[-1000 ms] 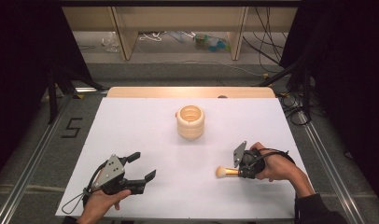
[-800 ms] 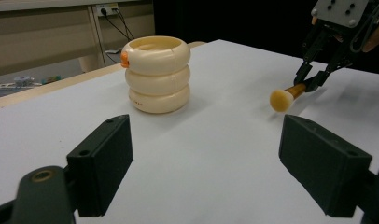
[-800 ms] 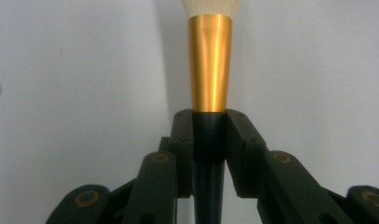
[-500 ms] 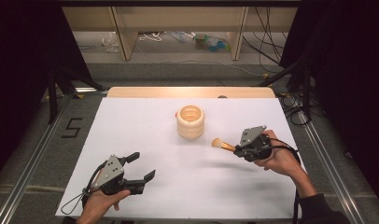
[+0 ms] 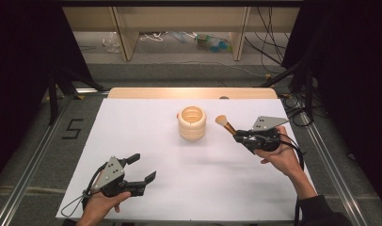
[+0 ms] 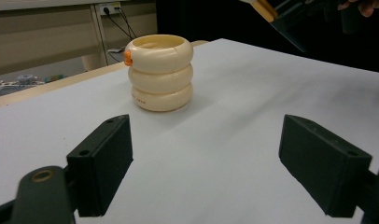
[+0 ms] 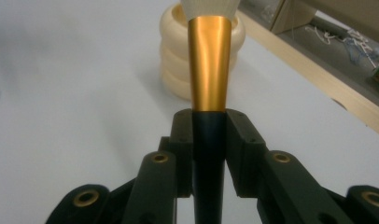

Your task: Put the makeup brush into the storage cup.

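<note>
A cream ribbed holder (image 5: pixel 192 123) made of three stacked rings stands upright near the middle of the white table (image 5: pixel 147 122); it also shows as the holder (image 6: pixel 160 72) and holder (image 7: pixel 173 60). My right gripper (image 5: pixel 240 137) is shut on the dark handle of a makeup brush (image 5: pixel 225 124), held in the air just right of the holder, bristles pointing toward it. In the right gripper view the brush (image 7: pixel 209 60) has a gold ferrule. My left gripper (image 5: pixel 143 169) rests open and empty at the front left, its jaws (image 6: pixel 206 168) wide apart.
A wooden strip (image 5: pixel 194 92) edges the table's far side. Beyond it lie cables and clutter on the floor (image 5: pixel 179 40). Metal rails (image 5: pixel 34 150) run along both sides. The number 5 (image 5: pixel 72 128) is marked left of the table.
My right gripper has lifted the brush off the table and carried it up and away, toward the holder's right side. The left gripper has stayed still.
</note>
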{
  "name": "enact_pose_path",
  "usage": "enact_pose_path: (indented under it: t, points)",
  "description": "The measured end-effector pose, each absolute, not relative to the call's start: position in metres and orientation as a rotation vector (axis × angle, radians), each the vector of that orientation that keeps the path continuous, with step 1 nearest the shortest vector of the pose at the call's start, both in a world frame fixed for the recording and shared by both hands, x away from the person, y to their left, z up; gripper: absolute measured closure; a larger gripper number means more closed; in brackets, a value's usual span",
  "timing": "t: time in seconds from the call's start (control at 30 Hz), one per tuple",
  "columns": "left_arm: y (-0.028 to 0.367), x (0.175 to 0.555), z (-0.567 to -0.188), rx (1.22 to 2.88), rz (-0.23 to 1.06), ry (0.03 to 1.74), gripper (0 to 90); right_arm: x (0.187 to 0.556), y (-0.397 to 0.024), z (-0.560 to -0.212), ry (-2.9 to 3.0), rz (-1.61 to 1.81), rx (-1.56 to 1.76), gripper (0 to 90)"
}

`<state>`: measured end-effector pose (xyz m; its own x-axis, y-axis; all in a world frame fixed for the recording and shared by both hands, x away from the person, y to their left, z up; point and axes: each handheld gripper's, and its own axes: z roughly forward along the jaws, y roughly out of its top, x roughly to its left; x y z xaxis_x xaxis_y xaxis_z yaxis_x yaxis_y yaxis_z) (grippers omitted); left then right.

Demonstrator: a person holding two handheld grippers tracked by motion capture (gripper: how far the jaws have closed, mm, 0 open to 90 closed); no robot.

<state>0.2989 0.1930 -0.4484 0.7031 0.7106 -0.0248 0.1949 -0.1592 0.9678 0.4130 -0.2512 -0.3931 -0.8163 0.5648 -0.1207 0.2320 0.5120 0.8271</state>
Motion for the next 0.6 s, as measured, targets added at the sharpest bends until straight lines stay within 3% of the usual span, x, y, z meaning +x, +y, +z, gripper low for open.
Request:
enact_pose_path:
  t: [0.6]
  points:
    - [0.190,0.299,-0.449,1.690,0.499,0.752,17.2,0.408,-0.238,-0.387,2.288,1.448,0.693,74.5]
